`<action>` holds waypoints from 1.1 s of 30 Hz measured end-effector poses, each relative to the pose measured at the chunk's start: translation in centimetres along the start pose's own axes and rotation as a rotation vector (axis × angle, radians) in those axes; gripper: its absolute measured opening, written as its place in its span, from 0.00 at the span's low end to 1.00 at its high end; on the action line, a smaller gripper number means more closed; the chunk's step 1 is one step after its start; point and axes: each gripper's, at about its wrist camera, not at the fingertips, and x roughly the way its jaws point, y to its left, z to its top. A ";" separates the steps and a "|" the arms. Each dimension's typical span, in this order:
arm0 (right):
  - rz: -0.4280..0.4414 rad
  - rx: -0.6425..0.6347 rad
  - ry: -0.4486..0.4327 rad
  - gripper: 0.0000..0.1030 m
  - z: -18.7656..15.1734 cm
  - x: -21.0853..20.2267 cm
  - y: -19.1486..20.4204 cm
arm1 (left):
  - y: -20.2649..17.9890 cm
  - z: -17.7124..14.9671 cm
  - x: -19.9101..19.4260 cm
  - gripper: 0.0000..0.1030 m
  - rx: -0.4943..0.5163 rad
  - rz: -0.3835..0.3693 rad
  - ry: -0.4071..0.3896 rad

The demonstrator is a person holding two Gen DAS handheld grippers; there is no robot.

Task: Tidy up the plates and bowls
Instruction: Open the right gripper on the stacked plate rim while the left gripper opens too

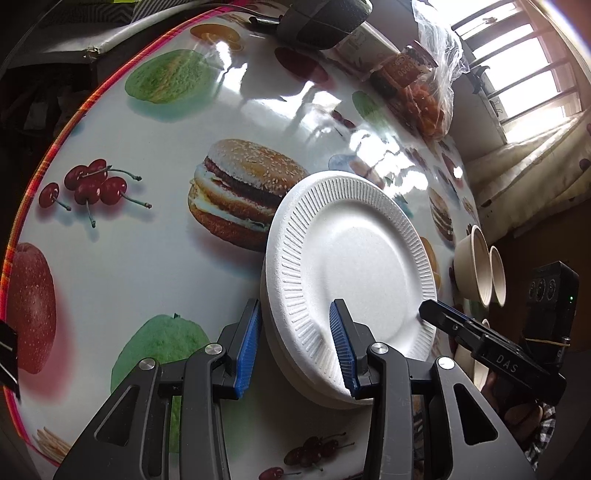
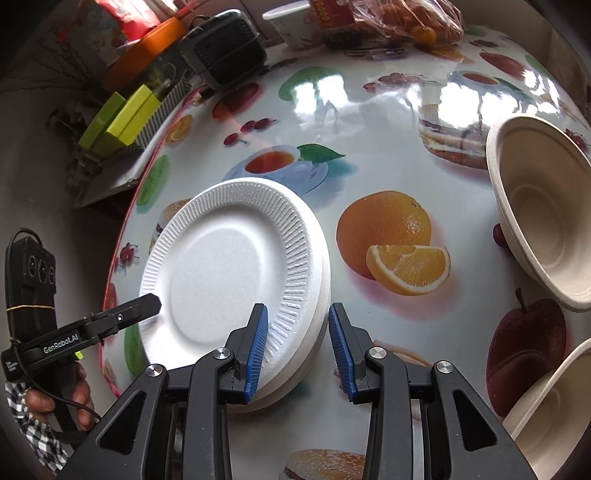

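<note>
A small stack of white foam plates lies on the fruit-print tablecloth; it also shows in the right wrist view. My left gripper is open, its jaws straddling the stack's near left rim. My right gripper is open, its jaws straddling the stack's right rim. Each gripper's tip shows in the other's view, at the plate's opposite edge. Beige paper bowls stand at the right of the right wrist view, another at lower right; two bowls show at the right of the left wrist view.
A black box-shaped device, a bag of orange snacks and a paper cup stand at the table's far edge. Green boxes lie beyond the left edge. A barred window is at the right.
</note>
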 end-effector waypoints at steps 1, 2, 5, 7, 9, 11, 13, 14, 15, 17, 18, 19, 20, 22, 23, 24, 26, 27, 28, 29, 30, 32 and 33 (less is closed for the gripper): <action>0.000 0.004 0.000 0.33 0.3 0.1 -0.1 | -0.1 0.3 0.1 0.38 0.000 0.001 0.000; 0.000 0.010 0.002 0.33 0.7 0.3 -0.1 | -0.1 0.7 0.2 0.38 -0.002 0.003 0.000; -0.004 0.011 0.008 0.33 1.5 0.7 -0.1 | -0.2 1.6 0.4 0.38 0.007 0.014 -0.002; -0.007 0.008 0.010 0.33 1.9 1.0 0.0 | -0.2 2.1 0.6 0.38 0.007 0.018 0.001; -0.007 0.009 0.013 0.33 2.5 1.1 0.0 | -0.2 2.6 0.7 0.38 0.005 0.021 0.006; -0.010 0.008 0.011 0.33 3.0 1.3 0.1 | -0.2 3.0 0.9 0.38 0.008 0.024 0.008; -0.014 0.009 0.013 0.33 3.4 1.4 0.1 | -0.2 3.5 1.1 0.38 0.006 0.025 0.009; -0.015 0.008 0.013 0.33 3.6 1.5 0.1 | -0.2 3.7 1.1 0.38 0.004 0.026 0.009; -0.017 0.008 0.013 0.33 3.9 1.6 0.1 | -0.2 3.9 1.1 0.38 0.004 0.027 0.007; -0.020 0.008 0.014 0.33 4.2 1.7 0.1 | -0.3 4.2 1.1 0.38 0.011 0.032 0.005; -0.019 0.008 0.016 0.33 4.3 1.8 0.0 | -0.4 4.4 1.2 0.38 0.009 0.034 0.004; -0.021 0.009 0.016 0.33 4.4 1.8 0.0 | -0.4 4.5 1.2 0.38 0.009 0.033 0.005; -0.023 0.008 0.015 0.33 4.5 1.9 0.0 | -0.4 4.6 1.2 0.38 0.008 0.032 0.003; -0.021 0.011 0.014 0.33 4.6 1.9 -0.1 | -0.3 4.7 1.2 0.38 0.009 0.033 0.004; -0.020 0.013 0.014 0.33 4.7 1.9 -0.1 | -0.4 4.7 1.2 0.38 0.009 0.033 0.004; -0.018 0.013 0.014 0.33 4.7 2.0 -0.1 | -0.4 4.6 1.2 0.38 0.012 0.035 0.004; -0.016 0.009 0.010 0.33 4.7 1.9 -0.1 | -0.4 4.6 1.3 0.38 0.019 0.043 0.007; -0.018 0.007 0.008 0.33 4.7 1.9 -0.1 | -0.4 4.6 1.4 0.38 0.021 0.050 0.007; -0.020 0.005 0.005 0.34 4.6 1.8 -0.1 | -0.4 4.5 1.4 0.38 0.022 0.054 0.006; -0.020 0.005 0.002 0.34 4.6 1.7 -0.1 | -0.4 4.4 1.4 0.38 0.025 0.058 0.005; -0.020 0.004 -0.001 0.35 4.5 1.7 -0.1 | -0.3 4.4 1.3 0.38 0.027 0.064 0.003; -0.025 0.004 -0.010 0.40 4.3 1.5 -0.1 | -0.1 4.2 1.0 0.38 0.031 0.080 -0.009; -0.028 0.006 -0.013 0.42 4.2 1.4 -0.2 | 0.0 4.1 0.9 0.38 0.031 0.089 -0.014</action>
